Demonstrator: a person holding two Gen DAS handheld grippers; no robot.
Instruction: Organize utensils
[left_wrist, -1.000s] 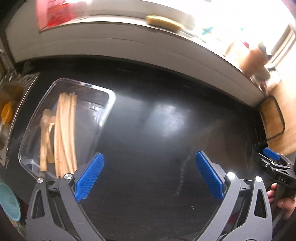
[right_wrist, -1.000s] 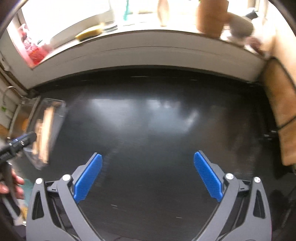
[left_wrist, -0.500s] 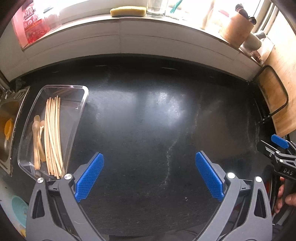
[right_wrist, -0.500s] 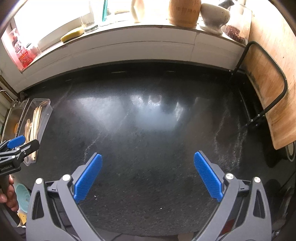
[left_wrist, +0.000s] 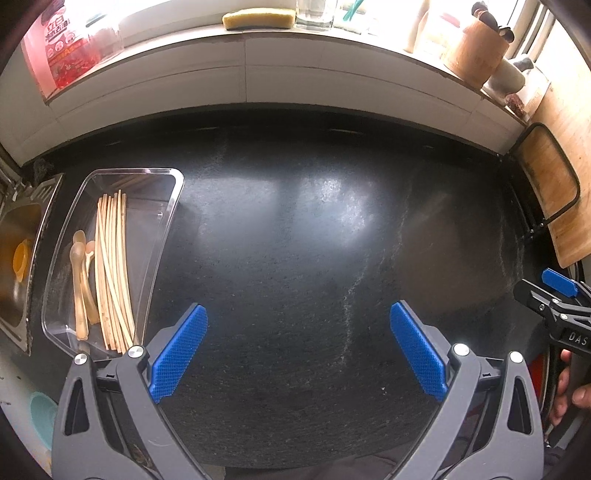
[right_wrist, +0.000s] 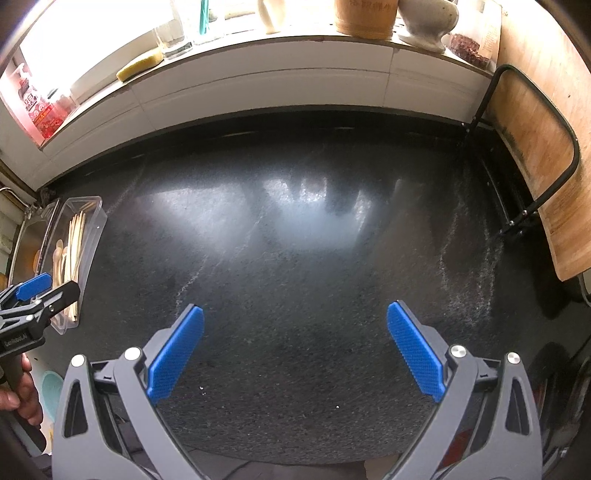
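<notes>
We look down on a black speckled countertop (left_wrist: 295, 240) that fills most of both views, and at its left end, just beside the sink (left_wrist: 18, 266), lies the clear plastic tray (left_wrist: 162, 221), long and rectangular with rounded corners. Inside it a bundle of pale wooden chopsticks (left_wrist: 110, 273) runs lengthwise, and to their left lie a few small light-coloured spoons (left_wrist: 79, 280), bowls pointing away from us. Our left gripper (left_wrist: 295, 350) hangs above the bare counter with its blue pads spread wide and nothing between them, its left finger near the tray's near end. Our right gripper (right_wrist: 291, 350) is likewise spread wide and empty, well apart from the tray. Compared with a second ago, the left view has swung from a tilted, blurred look at the tray to a level, sharp one, so the tray now sits smaller and further left; since half a second ago little has shifted.
</notes>
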